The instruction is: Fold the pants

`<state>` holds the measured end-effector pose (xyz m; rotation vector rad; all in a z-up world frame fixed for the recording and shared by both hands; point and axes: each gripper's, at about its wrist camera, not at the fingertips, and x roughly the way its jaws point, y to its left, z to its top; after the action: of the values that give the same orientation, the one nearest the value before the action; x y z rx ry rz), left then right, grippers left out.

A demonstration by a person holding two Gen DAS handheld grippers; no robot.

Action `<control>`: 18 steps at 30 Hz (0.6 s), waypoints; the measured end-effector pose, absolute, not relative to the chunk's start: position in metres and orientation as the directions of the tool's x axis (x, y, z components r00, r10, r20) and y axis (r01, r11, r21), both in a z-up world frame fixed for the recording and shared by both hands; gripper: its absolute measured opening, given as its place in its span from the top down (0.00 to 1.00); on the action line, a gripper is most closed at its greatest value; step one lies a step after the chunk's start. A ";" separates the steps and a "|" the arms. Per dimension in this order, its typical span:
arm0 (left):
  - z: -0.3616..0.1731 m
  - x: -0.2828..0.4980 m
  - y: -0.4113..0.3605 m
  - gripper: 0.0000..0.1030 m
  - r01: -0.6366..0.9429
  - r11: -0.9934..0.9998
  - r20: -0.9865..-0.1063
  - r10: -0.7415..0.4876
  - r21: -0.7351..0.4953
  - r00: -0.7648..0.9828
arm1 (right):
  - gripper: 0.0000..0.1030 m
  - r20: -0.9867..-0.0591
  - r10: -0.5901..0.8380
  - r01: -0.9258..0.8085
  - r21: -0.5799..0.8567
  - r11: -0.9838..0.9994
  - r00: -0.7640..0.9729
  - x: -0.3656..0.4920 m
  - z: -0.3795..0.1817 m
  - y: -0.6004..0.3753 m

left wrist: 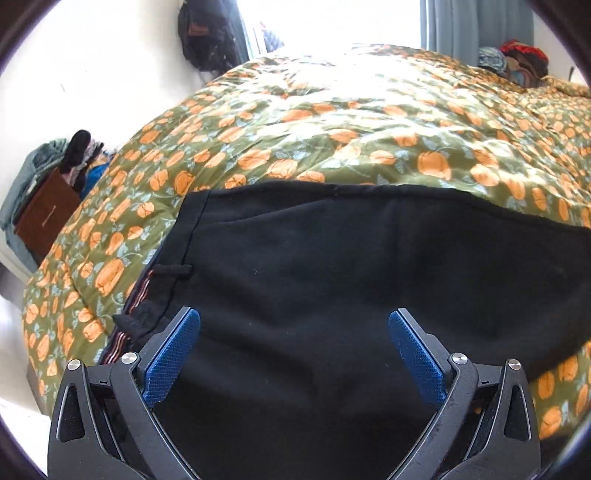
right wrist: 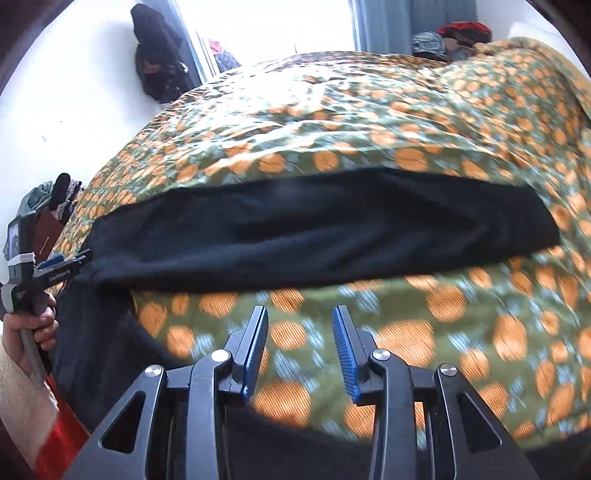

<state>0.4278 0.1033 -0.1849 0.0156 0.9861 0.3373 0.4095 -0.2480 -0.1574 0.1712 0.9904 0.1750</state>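
Black pants point(left wrist: 332, 266) lie on a bed with a green quilt printed with orange pumpkins point(left wrist: 332, 122). In the left wrist view my left gripper point(left wrist: 294, 321) is wide open just above the upper part of the pants, near the striped waistband point(left wrist: 138, 295) at left. In the right wrist view a pant leg point(right wrist: 314, 225) stretches across the quilt point(right wrist: 369, 110). My right gripper point(right wrist: 300, 317) is open and empty over bare quilt in front of that leg. The left gripper point(right wrist: 79, 258) shows at the far left edge, at the pants' end.
A brown box with piled clothes point(left wrist: 48, 210) stands at the bed's left side by a white wall. A dark bag point(left wrist: 207, 33) hangs on the wall. More clothes point(left wrist: 517, 59) are heaped at the far right by a bright window with grey curtains.
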 end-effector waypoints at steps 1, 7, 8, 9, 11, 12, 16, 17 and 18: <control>-0.198 0.433 0.104 0.01 -0.280 0.942 -0.819 0.306 0.186 0.486 | 0.64 -0.809 0.258 -0.085 0.252 0.964 0.529 0.430 -0.166 -0.241; -0.233 0.415 0.119 0.00 -0.266 0.953 -0.803 0.272 0.148 0.530 | 0.64 -0.854 0.247 -0.080 0.237 0.968 0.458 0.507 -0.219 -0.270; -0.233 0.415 0.117 0.00 -0.266 0.952 -0.800 0.276 0.151 0.533 | 0.64 -0.869 0.200 -0.065 0.191 0.979 0.452 0.511 -0.227 -0.289; -0.234 0.415 0.117 0.00 -0.267 0.951 -0.796 0.280 0.154 0.537 | 0.64 -0.881 0.154 -0.042 0.152 0.988 0.448 0.510 -0.233 -0.313; -0.237 0.416 0.115 0.00 -0.269 0.950 -0.787 0.288 0.161 0.546 | 0.66 -0.886 0.092 0.037 0.121 0.992 0.454 0.506 -0.241 -0.377; -0.238 0.416 0.115 0.01 -0.272 0.948 -0.782 0.293 0.165 0.550 | 0.68 -0.884 0.063 0.082 0.114 0.990 0.463 0.503 -0.242 -0.410; -0.238 0.416 0.113 0.00 -0.275 0.947 -0.778 0.299 0.168 0.553 | 0.69 -0.886 -0.156 0.332 -0.002 0.943 0.437 0.476 -0.231 -0.531; -0.238 0.416 0.113 0.00 -0.275 0.947 -0.778 0.299 0.169 0.553 | 0.68 -0.882 -0.219 0.387 -0.046 0.921 0.417 0.467 -0.226 -0.554; -0.238 0.417 0.115 0.01 -0.276 0.946 -0.777 0.300 0.169 0.554 | 0.68 -0.874 -0.255 0.419 -0.066 0.906 0.413 0.457 -0.220 -0.572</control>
<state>0.4172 0.1146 -0.2384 0.0292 0.9231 0.3403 0.4568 -0.5721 -0.2201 0.1723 1.0642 -0.4262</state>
